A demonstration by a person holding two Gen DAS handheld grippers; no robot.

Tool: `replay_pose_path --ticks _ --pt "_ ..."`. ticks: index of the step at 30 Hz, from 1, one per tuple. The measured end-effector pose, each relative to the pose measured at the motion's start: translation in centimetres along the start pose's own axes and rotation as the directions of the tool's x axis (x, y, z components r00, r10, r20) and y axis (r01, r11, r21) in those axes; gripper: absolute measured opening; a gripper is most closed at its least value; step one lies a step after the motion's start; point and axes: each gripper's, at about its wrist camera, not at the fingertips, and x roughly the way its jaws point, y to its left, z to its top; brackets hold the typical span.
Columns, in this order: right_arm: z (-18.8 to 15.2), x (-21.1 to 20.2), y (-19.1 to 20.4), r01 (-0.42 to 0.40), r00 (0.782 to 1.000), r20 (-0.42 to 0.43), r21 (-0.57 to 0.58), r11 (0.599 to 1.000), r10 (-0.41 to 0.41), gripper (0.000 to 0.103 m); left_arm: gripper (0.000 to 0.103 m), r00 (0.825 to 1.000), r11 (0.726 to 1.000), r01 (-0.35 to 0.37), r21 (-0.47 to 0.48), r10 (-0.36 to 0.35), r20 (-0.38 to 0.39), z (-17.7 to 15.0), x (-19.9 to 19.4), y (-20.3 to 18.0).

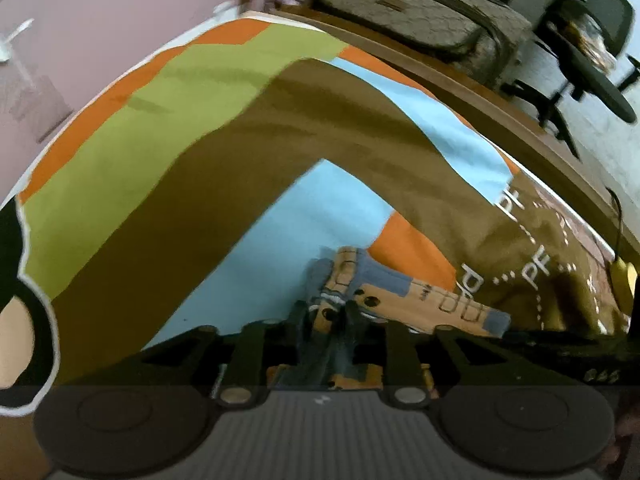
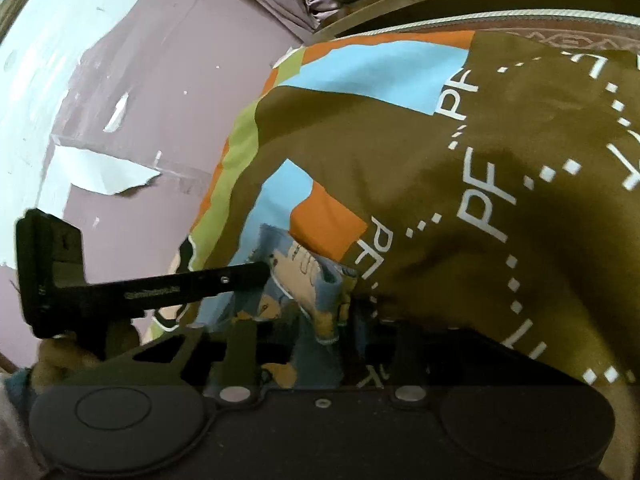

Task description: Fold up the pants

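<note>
Small pants [image 1: 400, 292] in blue and tan with a printed pattern lie bunched on a bedsheet [image 1: 200, 160] of brown, green, orange and light blue. My left gripper [image 1: 326, 312] points steeply down with a fold of the pants pinched between its fingers. In the right wrist view the same pants [image 2: 304, 264] hang crumpled, and my right gripper [image 2: 324, 320] is shut on their lower edge. The left gripper [image 2: 262, 274] comes in from the left there, its tip at the cloth close beside the right one.
A wooden bed edge [image 1: 500, 104] runs along the far side with a grey bag [image 1: 420, 12] on it and a black office chair [image 1: 592, 52] beyond. A yellow object on a cable [image 1: 622, 276] lies at the right. A mauve wall [image 2: 160, 80] with peeling paint stands on the left.
</note>
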Motion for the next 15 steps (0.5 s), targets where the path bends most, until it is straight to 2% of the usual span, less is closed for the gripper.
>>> replay_pose_path --ticks 4,6,8,11,12,15 --pt "-0.3 -0.2 0.8 0.014 0.999 0.039 -0.061 0.998 -0.012 0.012 0.040 0.999 0.998 -0.017 -0.065 0.020 0.047 -0.1 -1.9 0.6" --pt "-0.7 -0.8 2.4 0.042 0.996 0.083 -0.172 0.984 -0.028 0.011 0.041 0.996 0.994 -0.050 -0.096 0.057 0.073 -0.4 -3.7 0.5" --pt "-1.5 -1.4 4.4 0.074 0.991 0.133 -0.316 0.946 -0.033 0.011 0.043 0.996 0.989 -0.015 -0.144 0.028 0.088 -0.8 -5.5 0.8" --pt "-4.0 -2.0 7.9 0.146 0.976 0.218 -0.565 0.812 -0.023 0.010 0.046 0.996 0.976 0.049 -0.213 -0.032 0.085 -1.3 -7.5 1.0" --pt "-5.1 -2.1 9.1 0.157 0.973 0.231 -0.644 0.749 -0.005 0.010 0.049 0.995 0.971 0.070 -0.227 -0.053 0.082 -1.4 -7.9 1.0" --pt "-8.0 -1.9 11.1 0.175 0.972 0.234 -0.784 0.595 0.023 0.010 0.064 0.991 0.951 0.130 -0.280 -0.121 0.052 -1.6 -8.3 1.0"
